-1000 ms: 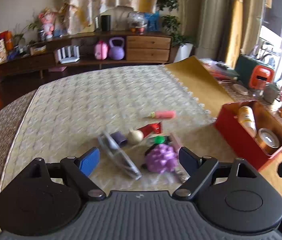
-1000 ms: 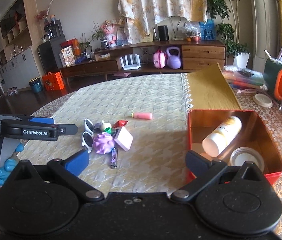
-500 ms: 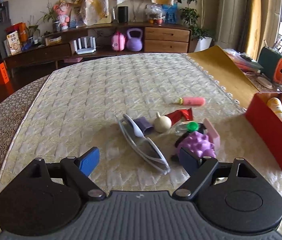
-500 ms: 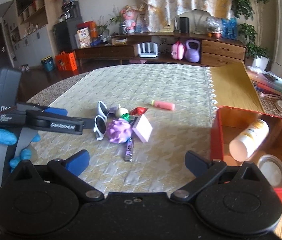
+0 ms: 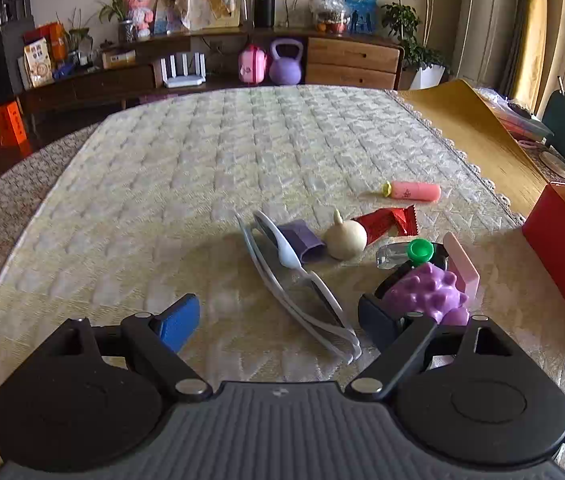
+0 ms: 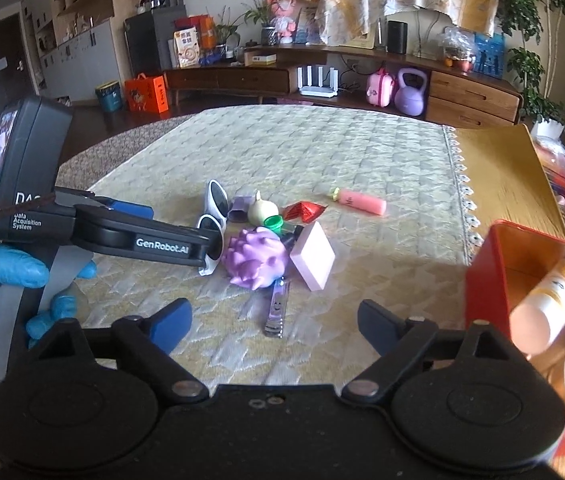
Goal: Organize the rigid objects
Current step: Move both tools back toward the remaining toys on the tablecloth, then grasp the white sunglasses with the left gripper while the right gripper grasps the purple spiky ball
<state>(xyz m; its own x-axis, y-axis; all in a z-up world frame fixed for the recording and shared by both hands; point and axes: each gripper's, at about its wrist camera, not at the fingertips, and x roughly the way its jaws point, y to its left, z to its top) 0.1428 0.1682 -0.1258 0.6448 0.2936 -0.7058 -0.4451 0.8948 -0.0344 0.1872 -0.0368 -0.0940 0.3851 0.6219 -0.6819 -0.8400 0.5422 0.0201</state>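
Red bin: at the tabletop's right edge, already holding 1 bottle and 1 round tin; rigid walls, the likely destination.
Sunglasses: white frame lying folded between the left gripper's fingers, untouched; judged light, stiff but scratch-prone; best taken across the bridge or frame, not the lenses.
Purple spiky ball: centre of the pile, touching the pink block; bumps should give purchase, though it may roll.
Pink block: leaning tilted on the ball; flat faces suit a pinch across its thin sides.
Pink tube: lying alone, apart from the pile; smooth and round, probably slippery.
Nail clipper: flat on the cloth, nearest the right gripper; low profile, hard to get under.
Left gripper: spread wide, holding nothing.
Right gripper: jaws have just been closing somewhat, yet parted and empty.
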